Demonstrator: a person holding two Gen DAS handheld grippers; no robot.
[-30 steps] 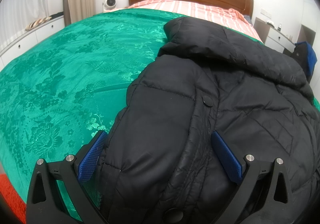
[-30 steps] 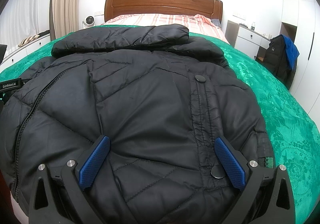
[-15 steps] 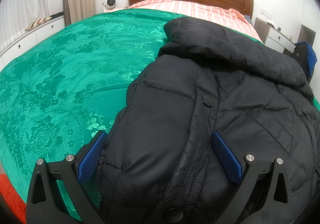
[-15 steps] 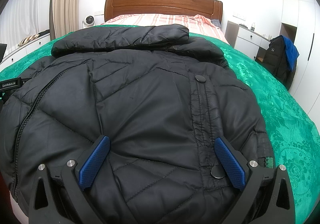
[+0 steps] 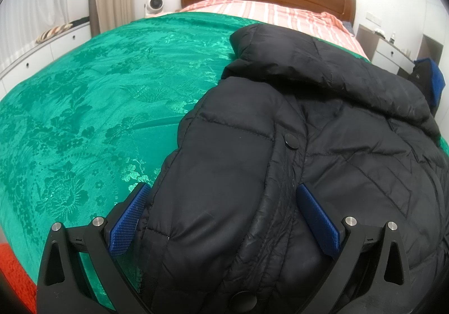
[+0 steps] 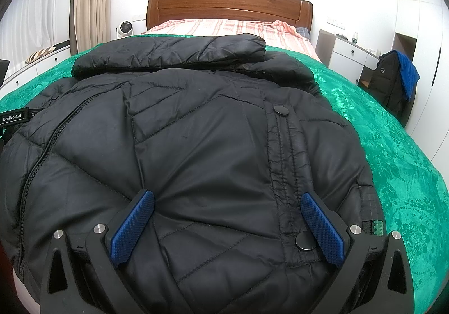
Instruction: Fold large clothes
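A black quilted puffer jacket (image 5: 331, 128) lies front up on the green patterned bedspread (image 5: 84, 106), collar toward the headboard. My left gripper (image 5: 221, 190) is open at the jacket's lower left hem, its blue pads (image 5: 127, 221) straddling the padded edge and the snap placket. In the right wrist view the jacket (image 6: 210, 131) fills the frame, its zipper running down the left. My right gripper (image 6: 227, 196) is open at the lower right hem, with a fold of fabric and a snap button (image 6: 305, 241) between its wide-spread fingers.
A wooden headboard (image 6: 230, 5) and a pink striped sheet (image 6: 224, 26) lie beyond the jacket. Right of the bed stand a white nightstand (image 6: 350, 58) and hanging dark and blue clothes (image 6: 398, 81). White drawers (image 5: 42, 47) line the left wall. A red rug (image 5: 11, 272) shows at the lower left.
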